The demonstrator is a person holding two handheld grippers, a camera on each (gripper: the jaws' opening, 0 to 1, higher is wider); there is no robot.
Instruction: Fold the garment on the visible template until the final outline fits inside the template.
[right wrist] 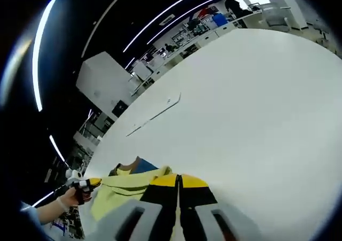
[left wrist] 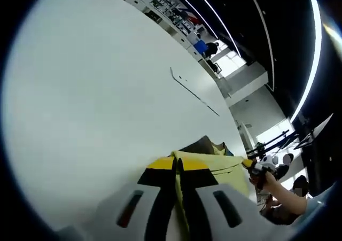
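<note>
A yellow-green garment point(left wrist: 223, 165) with a brown and blue part hangs stretched between my two grippers above the white table point(left wrist: 96, 107). My left gripper point(left wrist: 178, 163) is shut on one edge of it, the cloth running down between the black, yellow-tipped jaws. The right gripper point(left wrist: 255, 166), held by a hand, pinches the far edge. In the right gripper view, my right gripper point(right wrist: 178, 179) is shut on the garment point(right wrist: 125, 192), and the left gripper point(right wrist: 88, 183) shows at the left in a hand. The template point(left wrist: 192, 91) is a thin outline on the table point(right wrist: 251, 107), beyond the garment point(right wrist: 155, 111).
Shelves and desks point(left wrist: 176, 8) line the far side of the room past the table edge. A person's forearm point(left wrist: 286, 195) reaches in at the lower right of the left gripper view. Chairs point(right wrist: 270, 11) stand by the table's far end.
</note>
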